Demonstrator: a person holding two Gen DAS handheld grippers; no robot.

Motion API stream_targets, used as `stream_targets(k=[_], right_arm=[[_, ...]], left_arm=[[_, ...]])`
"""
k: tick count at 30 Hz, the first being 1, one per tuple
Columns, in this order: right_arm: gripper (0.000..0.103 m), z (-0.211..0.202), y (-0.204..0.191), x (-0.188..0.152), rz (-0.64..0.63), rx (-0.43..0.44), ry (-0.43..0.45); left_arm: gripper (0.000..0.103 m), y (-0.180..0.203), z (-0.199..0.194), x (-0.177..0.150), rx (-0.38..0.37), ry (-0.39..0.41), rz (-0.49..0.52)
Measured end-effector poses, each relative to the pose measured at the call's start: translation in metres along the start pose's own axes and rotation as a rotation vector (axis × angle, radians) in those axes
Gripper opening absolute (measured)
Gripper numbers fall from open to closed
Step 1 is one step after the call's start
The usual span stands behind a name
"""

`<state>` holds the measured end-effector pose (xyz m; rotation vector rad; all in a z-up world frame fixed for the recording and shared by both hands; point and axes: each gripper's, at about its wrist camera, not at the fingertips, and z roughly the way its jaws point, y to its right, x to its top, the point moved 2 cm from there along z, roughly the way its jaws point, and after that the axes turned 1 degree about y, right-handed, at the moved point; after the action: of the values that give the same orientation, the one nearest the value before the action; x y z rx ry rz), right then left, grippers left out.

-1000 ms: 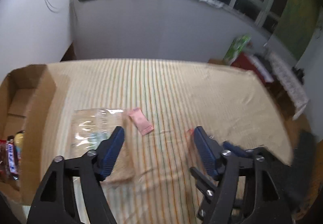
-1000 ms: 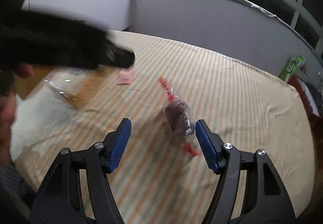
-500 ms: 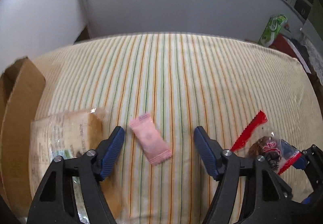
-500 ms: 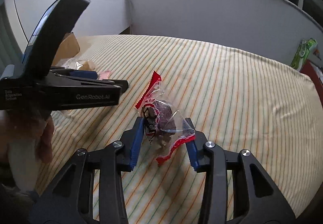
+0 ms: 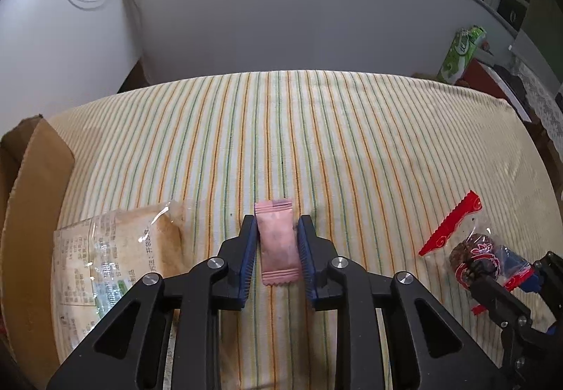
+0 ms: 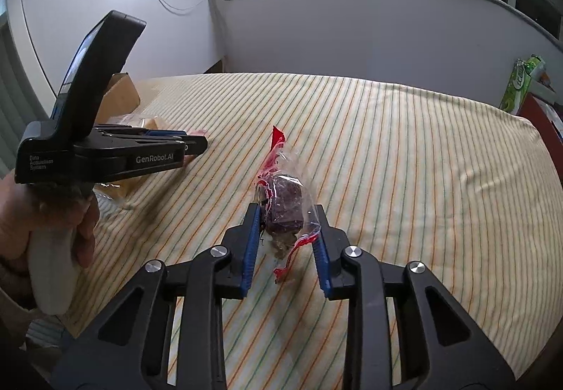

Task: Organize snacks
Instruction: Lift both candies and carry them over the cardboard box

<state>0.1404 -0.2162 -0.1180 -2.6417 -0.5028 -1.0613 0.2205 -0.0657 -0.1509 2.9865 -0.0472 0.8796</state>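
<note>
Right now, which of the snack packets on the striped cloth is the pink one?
The small pink sachet, clamped between the left gripper. The bread bag beside it is clear; the right gripper's date packet is clear with red ends.

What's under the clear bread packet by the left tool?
The bread packet lies flat on the striped cloth, its near end overlapping the cardboard box edge. Whether anything lies beneath it cannot be told; the left tool covers part of it.

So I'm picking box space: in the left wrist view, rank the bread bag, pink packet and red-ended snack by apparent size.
1. bread bag
2. and 3. pink packet and red-ended snack: look alike, and the packet is nearer, so unranked.
</note>
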Motion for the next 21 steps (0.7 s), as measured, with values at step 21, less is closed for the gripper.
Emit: stream_targets(k=[21], right_arm=[[0.026, -0.050, 0.031, -0.006, 0.177, 0.035, 0.102]], left_arm=[[0.017, 0.009, -0.056, -0.017, -0.089, 0.085, 0.036]])
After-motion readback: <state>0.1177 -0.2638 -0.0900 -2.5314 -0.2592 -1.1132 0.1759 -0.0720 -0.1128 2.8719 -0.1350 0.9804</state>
